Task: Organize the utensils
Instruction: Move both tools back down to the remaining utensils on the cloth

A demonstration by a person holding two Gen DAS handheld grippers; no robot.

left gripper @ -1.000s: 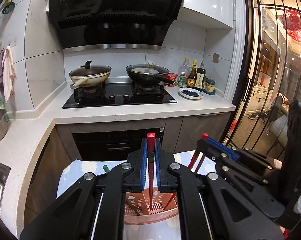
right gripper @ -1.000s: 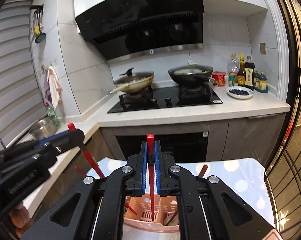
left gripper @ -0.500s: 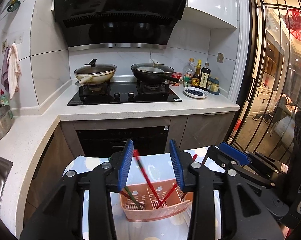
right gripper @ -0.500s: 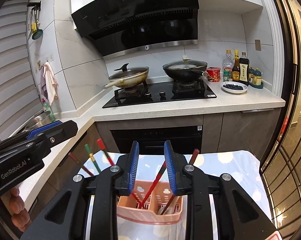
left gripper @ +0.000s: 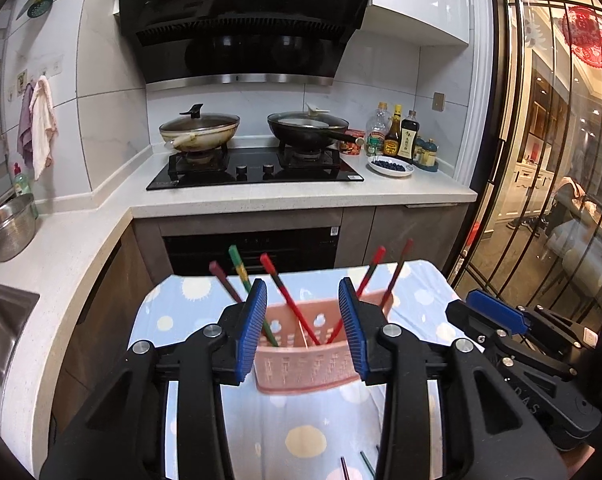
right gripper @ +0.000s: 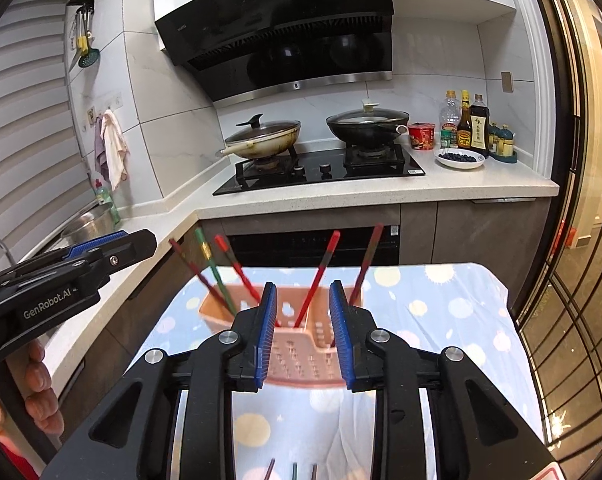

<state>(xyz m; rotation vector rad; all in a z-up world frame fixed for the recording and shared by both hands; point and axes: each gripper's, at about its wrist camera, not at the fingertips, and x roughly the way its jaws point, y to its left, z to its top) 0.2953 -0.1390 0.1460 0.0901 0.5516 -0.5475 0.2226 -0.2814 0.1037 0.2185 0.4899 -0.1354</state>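
Note:
A pink slotted utensil basket [left gripper: 305, 364] [right gripper: 297, 356] stands on the table's blue dotted cloth [left gripper: 301, 440]. Several chopsticks lean in it: a red one [left gripper: 289, 300], a green one [left gripper: 239, 268] and a red pair [left gripper: 375, 268] on the right side. My left gripper [left gripper: 303, 300] hangs open just short of the basket, holding nothing. My right gripper [right gripper: 303, 292] is open too, with only the basket and a red chopstick [right gripper: 319, 280] showing beyond its gap. Each gripper shows in the other's view, the right one [left gripper: 497, 312] and the left one [right gripper: 101, 246].
Ends of more chopsticks [right gripper: 293, 470] lie on the cloth near the bottom edge. Beyond the table is an L-shaped counter [left gripper: 301, 200] with a hob, two lidded woks [left gripper: 199, 130], bottles and a plate of blueberries [left gripper: 391, 166]. A steel bowl [left gripper: 9, 226] sits left, glass doors right.
Both grippers were shut on red chopsticks above the basket; they opened, the chopsticks dropped into the basket, and both grippers pulled back and down from it.

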